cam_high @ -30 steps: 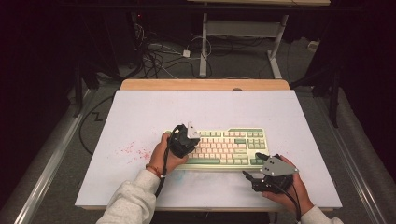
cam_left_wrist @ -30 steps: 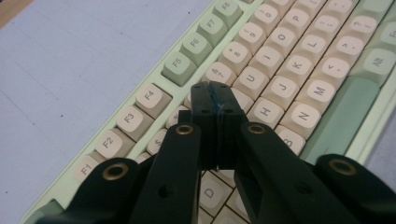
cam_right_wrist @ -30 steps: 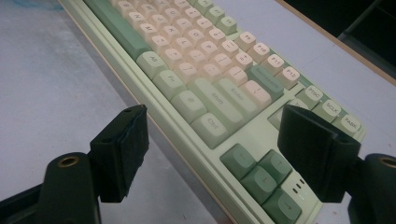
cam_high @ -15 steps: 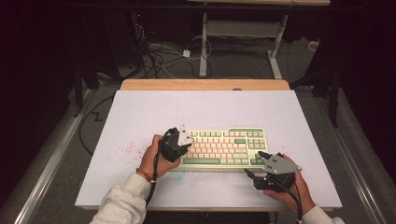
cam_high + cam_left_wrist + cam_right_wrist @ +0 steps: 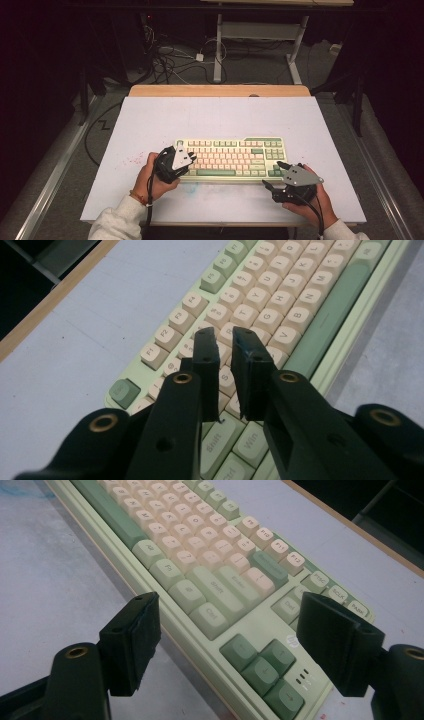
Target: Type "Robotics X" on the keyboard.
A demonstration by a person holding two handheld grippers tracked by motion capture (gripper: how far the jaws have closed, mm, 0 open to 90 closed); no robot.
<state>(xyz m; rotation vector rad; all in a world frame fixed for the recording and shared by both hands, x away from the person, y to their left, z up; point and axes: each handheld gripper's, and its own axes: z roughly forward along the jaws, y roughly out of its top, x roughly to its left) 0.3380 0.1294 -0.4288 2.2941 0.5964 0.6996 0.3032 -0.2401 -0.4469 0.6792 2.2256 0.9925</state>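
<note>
A pale green keyboard [image 5: 235, 155] with cream and green keys lies across the near middle of the white table [image 5: 220, 117]. My left gripper [image 5: 186, 161] hovers over the keyboard's left end. In the left gripper view, the left gripper [image 5: 225, 340] has its jaws drawn almost together above the keyboard's [image 5: 300, 290] letter keys, with nothing between them. My right gripper [image 5: 272, 174] stays just off the keyboard's front right corner. In the right gripper view, the right gripper [image 5: 232, 612] stands wide open and empty, framing the keyboard's [image 5: 200, 545] Ctrl and arrow keys.
A wooden strip [image 5: 220, 90] edges the table's far side. Red specks [image 5: 131, 161] mark the surface left of the keyboard, and a faint blue smear [image 5: 192, 189] lies in front of it. Cables [image 5: 165, 55] and desk legs [image 5: 218, 50] sit on the floor beyond.
My left gripper has slid left and toward the person, from above the left keys to the keyboard's left end. The right gripper has barely moved.
</note>
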